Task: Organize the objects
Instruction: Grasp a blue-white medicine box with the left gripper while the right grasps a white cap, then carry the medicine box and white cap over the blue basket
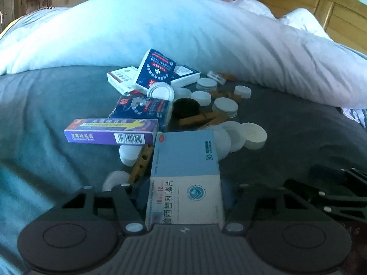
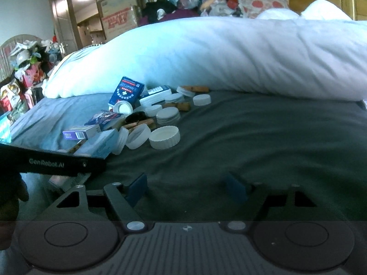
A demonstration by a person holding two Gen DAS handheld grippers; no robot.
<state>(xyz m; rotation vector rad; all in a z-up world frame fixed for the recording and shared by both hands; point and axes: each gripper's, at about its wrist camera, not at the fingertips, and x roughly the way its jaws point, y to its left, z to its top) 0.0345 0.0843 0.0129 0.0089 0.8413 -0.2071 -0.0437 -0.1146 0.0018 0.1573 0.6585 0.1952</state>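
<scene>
Boxes (image 1: 151, 78), lids (image 1: 224, 106) & clips (image 1: 197, 120) piled mid-bed (image 1: 57, 105), just before the duvet (image 1: 183, 29). Boxes left, lids right. Flat box (image 1: 185, 178) nearest, btw left gripper (image 1: 183, 197) fingers.

- A glossy cardboard medicine box (image 1: 184, 178) is catching light.
- Smooth white plastic lids (image 2: 164, 137) are lying on matt grey cloth bedding (image 2: 252, 137).
- A soft white fabric pillow (image 1: 160, 27) is wrinkling.

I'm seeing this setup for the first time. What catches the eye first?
A pale blue medicine box fills the foreground between the left tool's fingers. Behind it, boxes, white lids and wooden pegs lie jumbled on the grey bedsheet. A big white duvet is heaped beyond.
</scene>
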